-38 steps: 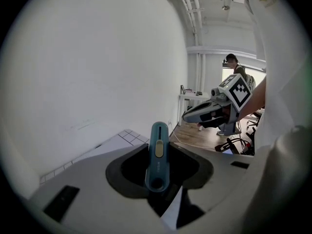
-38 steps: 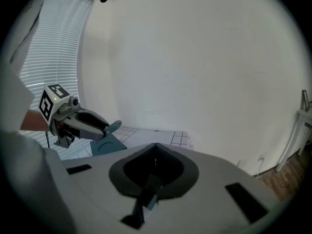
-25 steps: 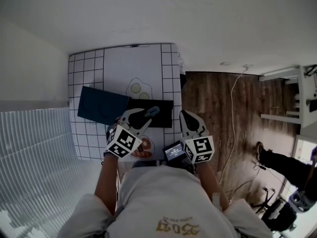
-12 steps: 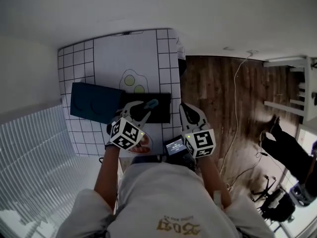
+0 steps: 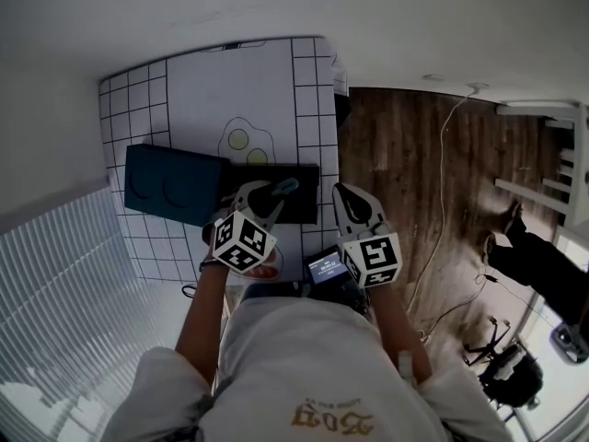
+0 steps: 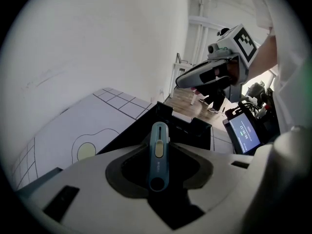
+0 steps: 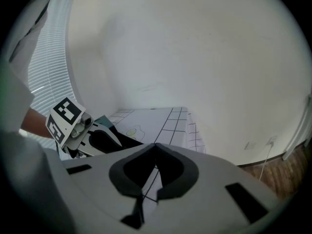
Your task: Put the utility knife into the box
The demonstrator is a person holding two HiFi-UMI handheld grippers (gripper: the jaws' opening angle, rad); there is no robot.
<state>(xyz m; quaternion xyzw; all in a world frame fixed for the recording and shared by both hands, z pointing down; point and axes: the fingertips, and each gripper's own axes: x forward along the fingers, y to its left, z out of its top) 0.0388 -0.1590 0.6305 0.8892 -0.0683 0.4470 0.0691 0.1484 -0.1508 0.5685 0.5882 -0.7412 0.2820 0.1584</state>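
A blue utility knife (image 6: 158, 156) with a pale slider stands between the jaws of my left gripper (image 6: 159, 152), which is shut on it. In the head view the utility knife (image 5: 283, 188) pokes out of the left gripper (image 5: 265, 198) over the near part of the open black box (image 5: 296, 180). From the left gripper view the black box (image 6: 191, 128) lies just beyond the knife's tip. My right gripper (image 5: 351, 203) hovers at the table's right edge beside the box, shut and empty; its tips meet in its own view (image 7: 156, 145).
A dark teal lid (image 5: 170, 184) lies left of the box on the grid-patterned tablecloth (image 5: 276, 81), which bears a fried-egg drawing (image 5: 241, 142). A small device with a lit screen (image 5: 325, 267) and a reddish plate (image 5: 265, 271) sit near the body. Wooden floor with a cable lies right of the table.
The head camera has shifted, so the table sits a little higher and further left in view. The left gripper still holds the knife over the box; the right gripper keeps its place.
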